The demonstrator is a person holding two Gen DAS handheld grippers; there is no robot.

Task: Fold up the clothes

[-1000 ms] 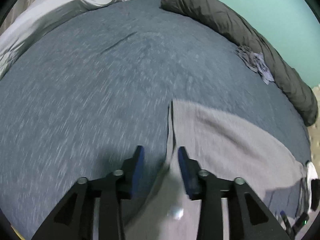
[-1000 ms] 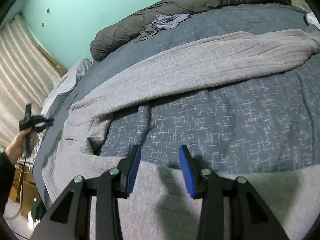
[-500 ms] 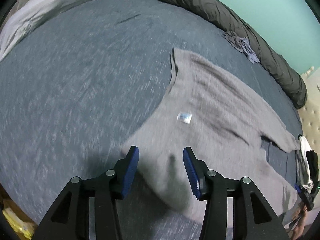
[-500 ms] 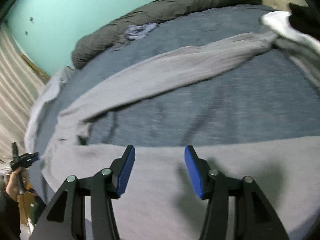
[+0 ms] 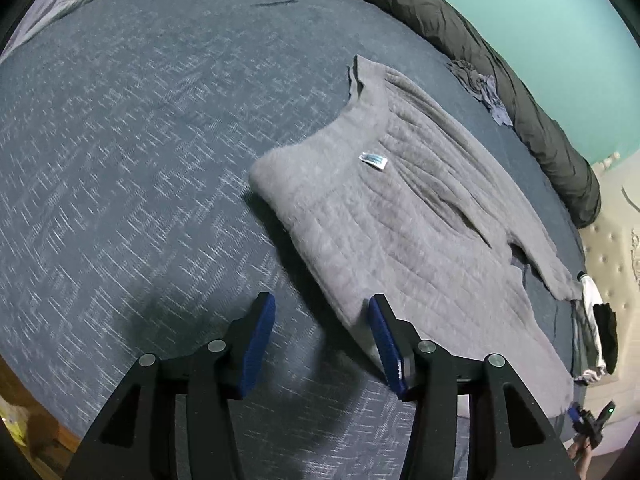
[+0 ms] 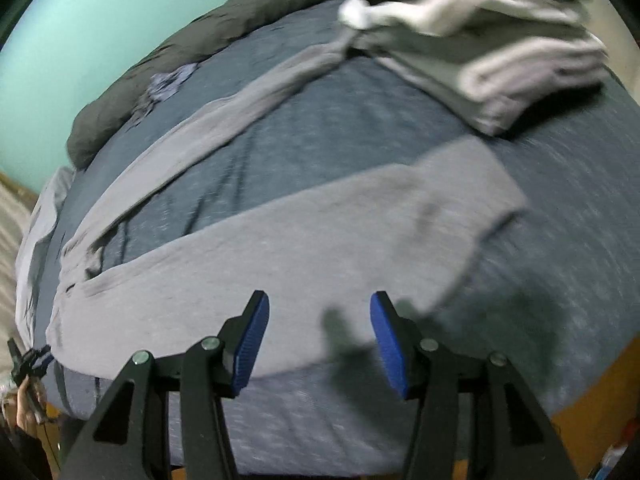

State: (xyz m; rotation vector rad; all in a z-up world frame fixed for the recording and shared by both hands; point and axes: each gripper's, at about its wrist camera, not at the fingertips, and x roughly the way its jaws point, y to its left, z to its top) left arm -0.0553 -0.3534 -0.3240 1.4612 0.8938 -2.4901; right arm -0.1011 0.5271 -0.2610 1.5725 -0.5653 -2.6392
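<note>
I had both sets of jaws standing apart with nothing between them, each having just opened wider. The left gripper (image 5: 322, 336) hung over the bed (image 5: 132, 152) beside the grey sweater's (image 5: 404, 216) near edge. The sweater lay flat on the bed, and the right gripper (image 6: 319, 336) hung over its lower edge (image 6: 280, 264).

Dim, cool indoor light is falling from above, throwing soft gripper shadows onto the bedspread (image 5: 120, 160). Fisheye curvature is bending and darkening the corners. The right wrist view is smearing with motion blur; the left is staying mostly sharp.
</note>
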